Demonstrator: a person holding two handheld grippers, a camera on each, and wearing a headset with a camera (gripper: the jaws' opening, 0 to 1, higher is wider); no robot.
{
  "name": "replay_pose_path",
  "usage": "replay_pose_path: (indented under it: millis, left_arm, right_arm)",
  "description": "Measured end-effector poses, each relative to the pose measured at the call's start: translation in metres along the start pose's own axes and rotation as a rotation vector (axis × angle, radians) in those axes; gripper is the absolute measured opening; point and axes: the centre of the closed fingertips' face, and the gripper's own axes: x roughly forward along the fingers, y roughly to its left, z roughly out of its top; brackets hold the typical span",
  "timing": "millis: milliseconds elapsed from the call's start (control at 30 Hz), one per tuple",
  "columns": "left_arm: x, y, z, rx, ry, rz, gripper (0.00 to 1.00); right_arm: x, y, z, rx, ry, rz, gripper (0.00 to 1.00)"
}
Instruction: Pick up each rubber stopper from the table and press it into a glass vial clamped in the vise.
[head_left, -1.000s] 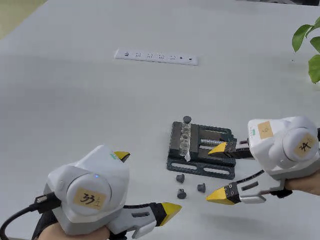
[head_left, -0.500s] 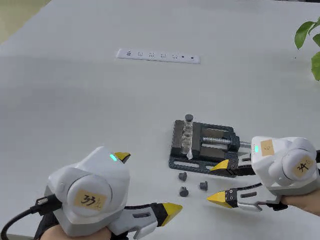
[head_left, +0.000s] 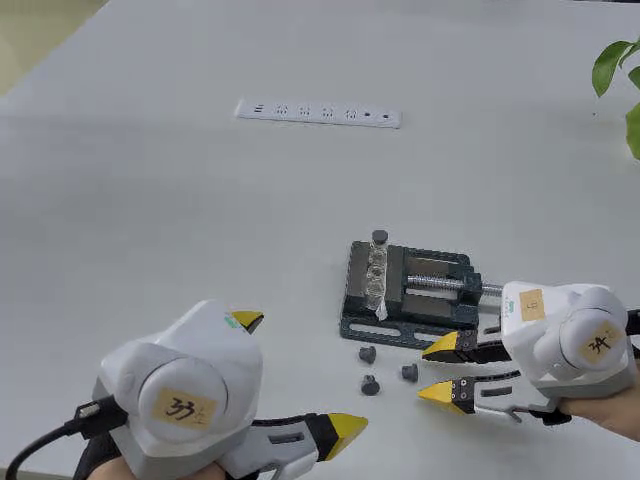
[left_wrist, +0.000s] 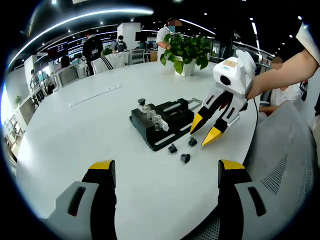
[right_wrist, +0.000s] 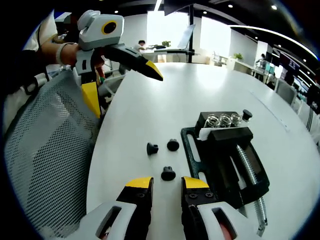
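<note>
Grey rubber stoppers (head_left: 370, 384), three of them, lie on the white table (head_left: 200, 200) just beside the vise (head_left: 410, 290), where glass vials (head_left: 377, 272) stand clamped in a row. My right claw (head_left: 425, 372) hovers near them, narrowly parted and empty. From the left gripper view, my left claw (left_wrist: 166, 167) gapes wide, short of the stoppers. From the right gripper view, one stopper lies just ahead of my tips.

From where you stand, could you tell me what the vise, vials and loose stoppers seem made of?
Vise: likely metal, matte black, with a bare shiny screw. Vials: clear, glinting, probably glass. Stoppers: dull dark grey, apparently rubber.
</note>
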Motion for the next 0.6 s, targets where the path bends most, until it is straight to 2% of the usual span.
replay_pose_path:
  millis: [600]
  left_arm:
    - [0.0004, -0.0004, -0.0034, -0.007, 0.008, -0.005, 0.83]
  right_arm:
    - [0.0064, -0.001, 0.0041, 0.005, -0.008, 0.005, 0.08]
